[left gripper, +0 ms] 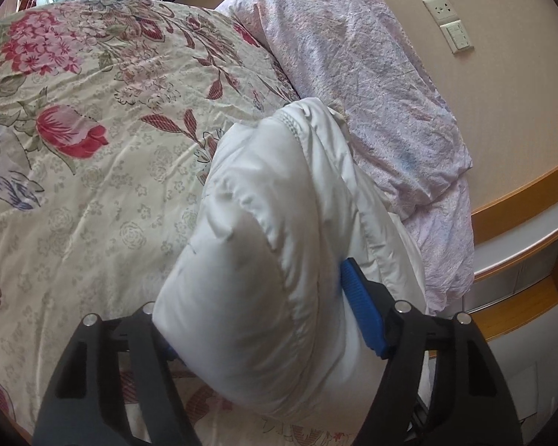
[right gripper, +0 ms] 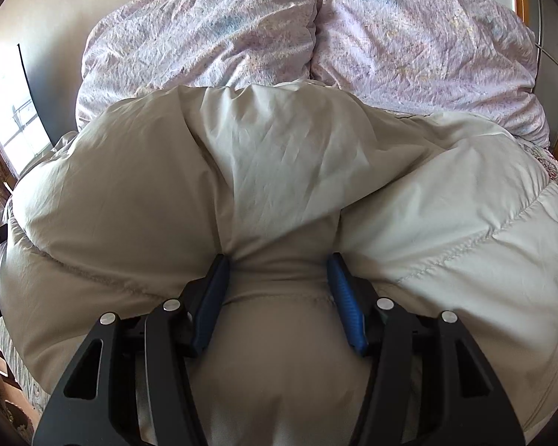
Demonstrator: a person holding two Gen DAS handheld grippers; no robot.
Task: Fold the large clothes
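Nearest the lens, the white padded jacket [right gripper: 279, 171] bulges up against both cameras, lying on the floral bedspread [left gripper: 93, 130] just below the pink pillows [right gripper: 409, 37]. The right gripper [right gripper: 277, 301] points toward the pillows, clamped on a thick fold of the jacket. The left gripper [left gripper: 258, 316] grasps another bulging part. Beyond the pillows are a beige wall and a wall socket [left gripper: 449, 22].

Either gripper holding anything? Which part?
Both grip the puffy white quilted jacket: left gripper on a bunched padded fold, right gripper on gathered fabric by a seam.
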